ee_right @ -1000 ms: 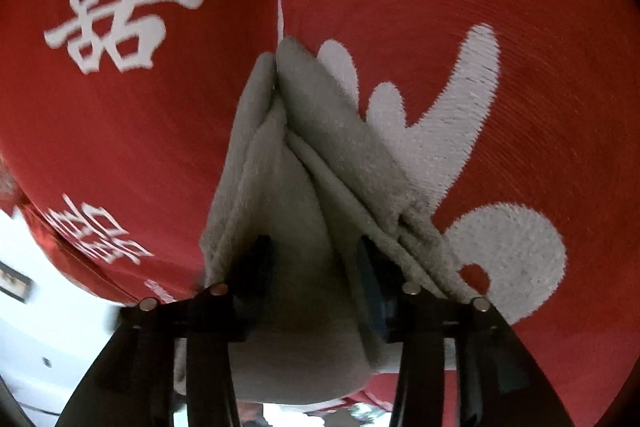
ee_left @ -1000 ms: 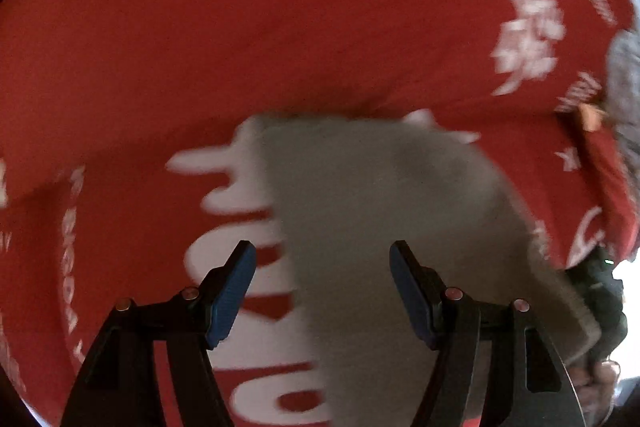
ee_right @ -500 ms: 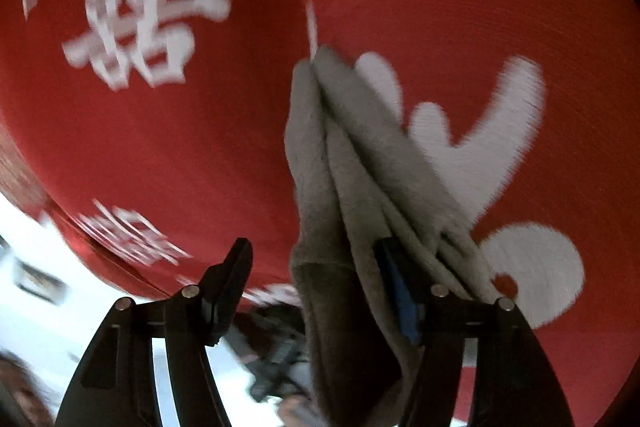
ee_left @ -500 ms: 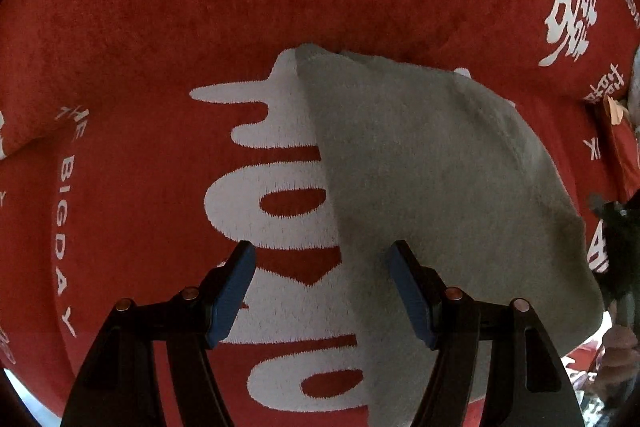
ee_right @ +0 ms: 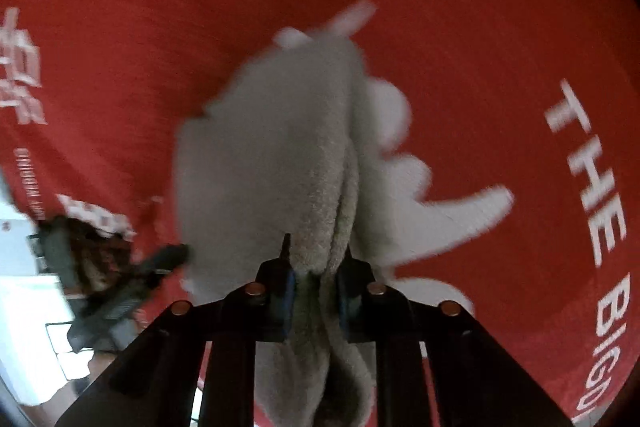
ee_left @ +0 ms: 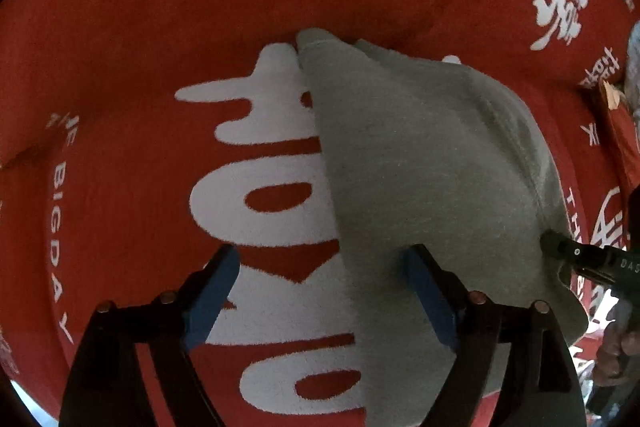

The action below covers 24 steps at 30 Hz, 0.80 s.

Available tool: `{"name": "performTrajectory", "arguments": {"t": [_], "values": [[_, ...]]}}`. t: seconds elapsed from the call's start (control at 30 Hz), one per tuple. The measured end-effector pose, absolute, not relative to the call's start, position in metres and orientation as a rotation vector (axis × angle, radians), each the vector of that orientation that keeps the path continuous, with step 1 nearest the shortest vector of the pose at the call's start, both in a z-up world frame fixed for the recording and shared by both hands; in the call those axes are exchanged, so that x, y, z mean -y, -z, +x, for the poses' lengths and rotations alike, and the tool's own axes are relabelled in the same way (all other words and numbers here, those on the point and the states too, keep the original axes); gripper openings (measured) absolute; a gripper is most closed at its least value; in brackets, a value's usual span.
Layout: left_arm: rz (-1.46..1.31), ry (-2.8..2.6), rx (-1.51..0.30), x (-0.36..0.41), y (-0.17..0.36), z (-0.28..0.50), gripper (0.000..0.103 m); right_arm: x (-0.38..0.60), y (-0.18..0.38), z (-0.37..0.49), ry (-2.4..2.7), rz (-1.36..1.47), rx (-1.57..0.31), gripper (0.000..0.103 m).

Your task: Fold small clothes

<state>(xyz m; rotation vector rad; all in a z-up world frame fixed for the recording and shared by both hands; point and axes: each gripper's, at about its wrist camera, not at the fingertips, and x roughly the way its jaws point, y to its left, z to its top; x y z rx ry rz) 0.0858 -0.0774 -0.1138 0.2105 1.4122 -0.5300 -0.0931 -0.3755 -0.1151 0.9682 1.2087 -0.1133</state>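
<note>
A small grey garment [ee_left: 420, 167] lies on a red blanket [ee_left: 160, 27] printed with big white characters. My left gripper [ee_left: 320, 279] hovers over the garment's left edge with its jaws opening. One blue pad [ee_left: 424, 287] is above the cloth, the other over the blanket, and neither presses on anything. In the right wrist view my right gripper [ee_right: 316, 263] is closing, and its pads pinch a bunched, folded edge of the grey garment [ee_right: 280, 147] and lift it. That gripper's black frame [ee_left: 588, 259] shows at the garment's right corner.
The red blanket [ee_right: 500, 67] fills both views. Its edge and a bright white room [ee_right: 24, 307] show at the lower left of the right wrist view. A hand [ee_left: 616, 355] and a grey item [ee_left: 634, 67] sit at the right rim of the left wrist view.
My right gripper let its jaws out, rolled, rose and closed again on the garment's bunched edge. My left gripper sank a little and its jaws spread wider.
</note>
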Motion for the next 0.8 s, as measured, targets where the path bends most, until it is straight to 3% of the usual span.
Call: {"name": "performTrajectory", "arguments": {"t": [0.23, 0.27, 0.33, 0.57, 0.73, 0.8], "values": [[0.271, 0.509, -1.405, 0.054, 0.103, 0.085, 0.087, 0.380, 0.097, -0.114, 0.234, 0.882, -1.248, 0.038], [0.266, 0.523, -1.404, 0.052, 0.099, 0.083, 0.087, 0.382, 0.095, -0.118, 0.247, 0.886, -1.247, 0.037], [0.265, 0.573, -1.401, 0.051, 0.091, 0.075, 0.087, 0.381, 0.083, -0.126, 0.313, 0.826, -1.267, 0.024], [0.322, 0.696, -1.460, 0.073, 0.102, 0.028, 0.087, 0.342, 0.029, -0.135, 0.156, 0.756, -1.146, 0.021], [0.364, 0.653, -1.530, 0.073, 0.130, 0.007, 0.087, 0.303, 0.062, -0.126, 0.150, 0.569, -1.298, 0.020], [0.327, 0.645, -1.555, 0.066, 0.130, 0.008, 0.087, 0.309, 0.088, -0.133, 0.209, 0.582, -1.367, 0.011]]}}
